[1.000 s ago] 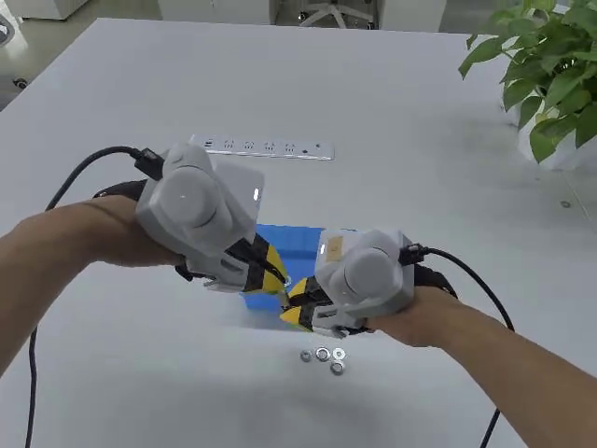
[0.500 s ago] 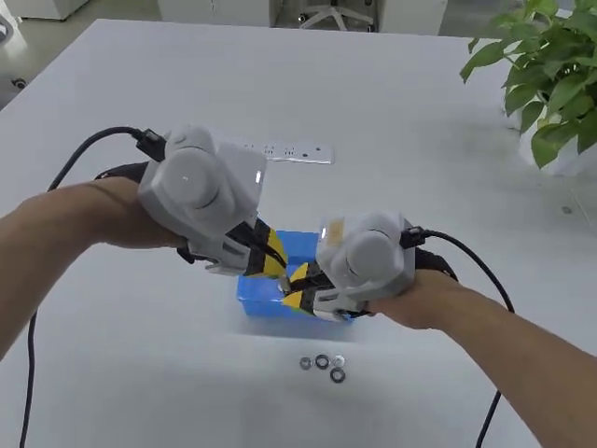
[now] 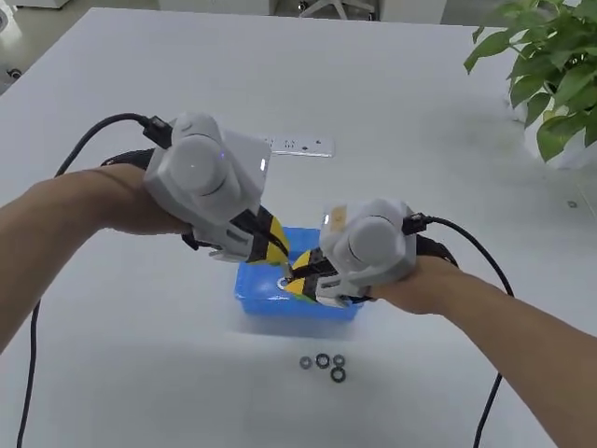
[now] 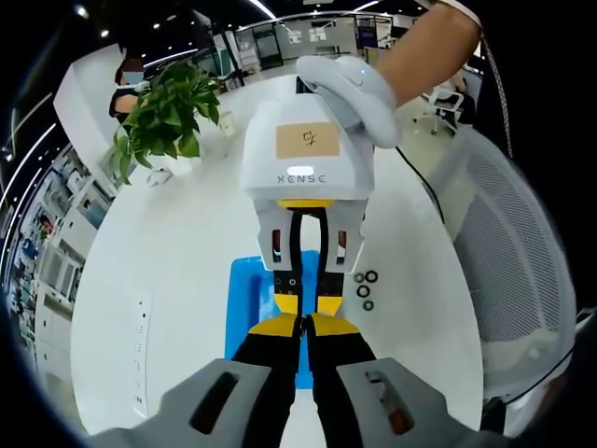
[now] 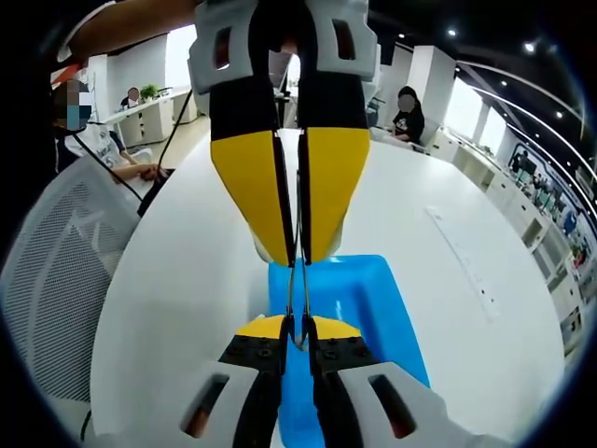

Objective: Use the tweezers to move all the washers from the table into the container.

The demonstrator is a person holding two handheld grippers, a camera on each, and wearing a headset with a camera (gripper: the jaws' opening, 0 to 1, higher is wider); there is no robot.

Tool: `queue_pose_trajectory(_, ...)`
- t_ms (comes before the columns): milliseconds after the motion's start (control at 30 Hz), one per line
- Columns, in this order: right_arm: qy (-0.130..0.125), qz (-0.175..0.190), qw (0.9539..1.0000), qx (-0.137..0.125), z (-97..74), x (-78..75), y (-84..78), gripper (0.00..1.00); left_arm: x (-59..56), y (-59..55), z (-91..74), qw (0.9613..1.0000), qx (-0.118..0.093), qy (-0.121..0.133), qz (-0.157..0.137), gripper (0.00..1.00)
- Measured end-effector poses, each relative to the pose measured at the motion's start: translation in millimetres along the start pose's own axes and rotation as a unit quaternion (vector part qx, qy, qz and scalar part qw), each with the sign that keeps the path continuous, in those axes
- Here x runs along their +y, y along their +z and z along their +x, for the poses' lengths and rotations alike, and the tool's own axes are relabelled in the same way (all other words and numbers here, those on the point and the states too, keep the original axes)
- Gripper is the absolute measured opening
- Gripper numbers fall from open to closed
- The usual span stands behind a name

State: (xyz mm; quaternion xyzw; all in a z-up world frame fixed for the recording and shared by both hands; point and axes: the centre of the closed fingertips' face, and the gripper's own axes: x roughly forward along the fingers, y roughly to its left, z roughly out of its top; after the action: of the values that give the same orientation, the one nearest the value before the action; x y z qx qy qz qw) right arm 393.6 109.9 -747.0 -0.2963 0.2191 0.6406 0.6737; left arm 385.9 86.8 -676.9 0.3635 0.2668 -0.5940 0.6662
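We count four small metal ring washers (image 3: 324,364) lying on the white table (image 3: 420,140), near the one blue rectangular container (image 3: 250,291) but apart from it. The left gripper (image 3: 276,267) and right gripper (image 3: 297,280) meet tip to tip over the container, both clenched on the one thin metal tweezers (image 5: 297,271). The tweezers' points are hidden between the yellow jaws, so we cannot tell whether they carry a washer.

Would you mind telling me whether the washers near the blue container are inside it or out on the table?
Out: four washers lie on the white table just outside the blue container.
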Motion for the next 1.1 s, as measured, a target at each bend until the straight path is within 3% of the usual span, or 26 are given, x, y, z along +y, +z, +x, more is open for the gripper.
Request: queue_pose_trajectory(1100,0.014,0.019,0.9996,0.014,28.2,-22.6,-30.6,0.11,23.4,-22.4,35.8,0.9998,0.007,-0.015,-0.01,0.06)
